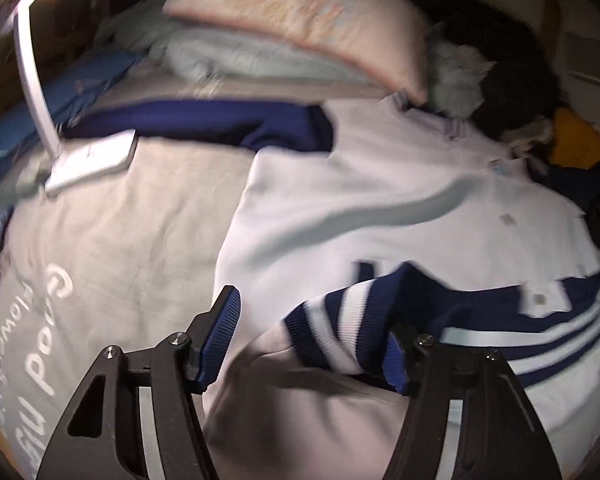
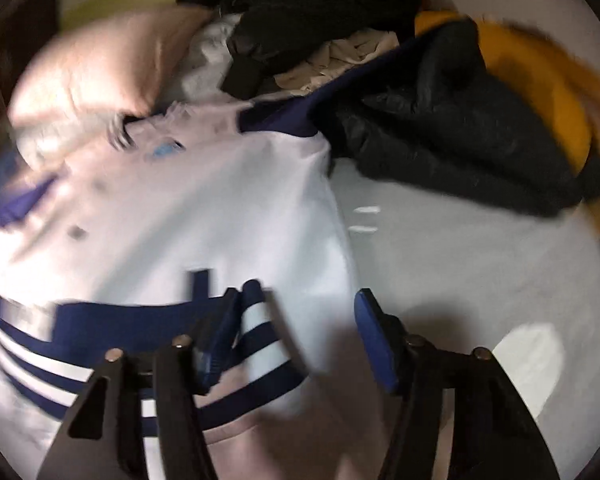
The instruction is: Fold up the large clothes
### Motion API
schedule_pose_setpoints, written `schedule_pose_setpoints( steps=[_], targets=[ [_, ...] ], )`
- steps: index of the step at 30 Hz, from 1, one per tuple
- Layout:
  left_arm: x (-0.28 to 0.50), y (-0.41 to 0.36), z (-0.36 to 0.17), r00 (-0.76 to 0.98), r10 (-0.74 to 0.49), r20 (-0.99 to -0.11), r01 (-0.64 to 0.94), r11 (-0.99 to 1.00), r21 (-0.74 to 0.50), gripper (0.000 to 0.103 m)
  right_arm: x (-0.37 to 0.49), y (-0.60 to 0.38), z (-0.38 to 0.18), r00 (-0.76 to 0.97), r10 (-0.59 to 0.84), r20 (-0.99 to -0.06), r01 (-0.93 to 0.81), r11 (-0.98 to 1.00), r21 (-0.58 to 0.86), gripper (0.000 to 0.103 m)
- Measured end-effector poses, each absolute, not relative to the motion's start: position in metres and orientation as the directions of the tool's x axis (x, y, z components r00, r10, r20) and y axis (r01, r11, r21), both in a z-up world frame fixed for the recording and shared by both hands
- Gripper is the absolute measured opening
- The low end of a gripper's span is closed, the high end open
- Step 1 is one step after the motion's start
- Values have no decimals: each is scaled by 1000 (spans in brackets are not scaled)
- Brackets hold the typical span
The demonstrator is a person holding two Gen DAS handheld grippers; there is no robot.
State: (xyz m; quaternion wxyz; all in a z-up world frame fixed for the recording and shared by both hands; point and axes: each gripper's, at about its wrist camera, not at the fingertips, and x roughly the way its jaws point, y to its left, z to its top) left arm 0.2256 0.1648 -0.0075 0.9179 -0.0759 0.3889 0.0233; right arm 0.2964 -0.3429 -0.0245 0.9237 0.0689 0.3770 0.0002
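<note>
A white jacket (image 1: 380, 184) with navy sleeves and a navy-and-white striped hem lies spread on the bed. Its lower end is doubled up, so a striped cuff (image 1: 324, 332) lies on the white body. My left gripper (image 1: 308, 350) is low over this striped edge. Its jaws stand apart with the cuff between them, and the right finger is partly hidden by navy cloth. My right gripper (image 2: 296, 342) hangs over the jacket's (image 2: 204, 208) right edge with jaws apart. A striped cuff (image 2: 260, 328) lies against its left finger (image 2: 220, 340). The right finger (image 2: 374, 344) is over bare sheet.
A white lamp base (image 1: 96, 160) with a curved arm stands on the grey sheet (image 1: 112, 240) to the left. A pink pillow (image 1: 300, 24) lies behind the jacket. A black puffer jacket (image 2: 460, 132), a yellow garment (image 2: 540, 92) and dark clothes (image 2: 308, 4) are piled at the right.
</note>
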Motion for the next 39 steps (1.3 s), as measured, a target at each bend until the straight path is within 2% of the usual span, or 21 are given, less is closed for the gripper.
schedule_pose_setpoints(
  steps=[3,5,8,11,14,17,18,20,24,26,28,29,33,35,36,37,38,39],
  targets=[
    [195,159,20,754,-64,-654,-53,986,-157,88,266,-345,-2,763,136,-632,-7,979,202,57],
    [175,155,31,770,-111,-628,-13,982,-191,88,246,-340,8,780,181,-600,-48,972,231,64],
    [159,139,38,757,-128,-640,43,988,-147,88,234,-325,12,767,259,-587,-128,958,256,66],
    [152,114,38,740,-134,-659,113,991,-75,88,222,-300,13,767,249,-591,-177,968,179,72],
    [148,91,27,697,-164,-698,180,982,-52,88,212,-270,7,754,226,-617,-239,969,62,77],
    [148,67,6,626,-180,-759,246,969,-28,88,199,-245,-3,728,202,-655,-302,952,-42,92],
    [150,59,-3,599,-153,-786,251,968,3,88,201,-238,-10,709,169,-684,-310,947,-88,100],
    [153,48,-19,566,-96,-819,258,964,65,88,195,-221,-25,689,128,-714,-352,919,-175,101],
    [149,37,-28,576,-49,-816,267,955,131,88,183,-202,-44,689,75,-721,-403,867,-294,101],
    [151,36,-32,577,-29,-816,264,952,153,92,183,-197,-56,709,-7,-706,-378,840,-388,101],
    [162,40,-40,580,42,-813,215,955,203,103,188,-198,-65,741,-72,-667,-341,816,-467,101],
    [167,46,-43,583,79,-809,174,960,219,103,192,-203,-63,750,-75,-657,-327,821,-468,101],
    [177,76,-46,557,43,-829,85,990,109,103,229,-251,-54,702,-112,-704,-185,925,-332,101],
    [175,82,-44,589,86,-804,50,988,143,100,235,-261,-51,703,-102,-704,-158,942,-295,99],
    [173,81,-42,611,102,-785,42,986,161,90,234,-262,-50,713,-108,-693,-151,941,-302,89],
    [170,81,-41,636,117,-763,37,983,182,72,233,-263,-49,724,-103,-682,-156,939,-306,81],
    [170,82,-41,650,145,-746,24,977,210,61,233,-264,-49,729,-90,-679,-164,940,-300,77],
    [170,83,-44,655,178,-734,6,971,241,49,234,-265,-51,725,-78,-684,-171,942,-288,68]
  ],
)
